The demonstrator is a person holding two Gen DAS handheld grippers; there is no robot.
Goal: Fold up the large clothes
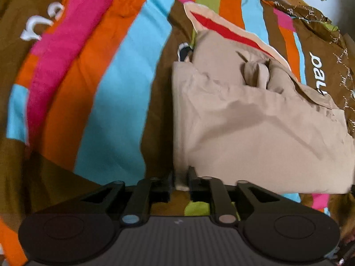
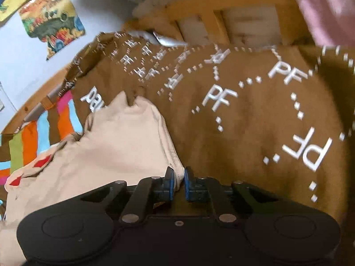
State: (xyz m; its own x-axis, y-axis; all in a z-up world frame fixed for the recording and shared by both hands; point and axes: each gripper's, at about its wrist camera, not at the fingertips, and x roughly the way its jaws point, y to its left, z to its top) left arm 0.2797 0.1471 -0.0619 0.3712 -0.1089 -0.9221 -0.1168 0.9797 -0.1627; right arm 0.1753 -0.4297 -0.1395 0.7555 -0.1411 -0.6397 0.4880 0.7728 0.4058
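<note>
A beige garment (image 1: 244,122) lies folded on a striped bedspread (image 1: 111,88), with a red-lined flap (image 1: 221,28) at its far end. At the bottom of the left wrist view my left gripper (image 1: 180,182) stands over the garment's near left corner. Its black fingers are slightly apart, the cloth edge lies loose between them, and it rests on the bed. In the right wrist view the same garment (image 2: 111,144) spreads to the left. My right gripper (image 2: 178,177) pinches its seamed right edge between blue pads (image 2: 169,181).
A brown pillow or cover printed with white "PF" letters (image 2: 244,122) lies right of the garment. Behind it are a wooden bed frame (image 2: 221,4), a pink cloth (image 2: 328,6) and a pale wall with a colourful poster (image 2: 51,22).
</note>
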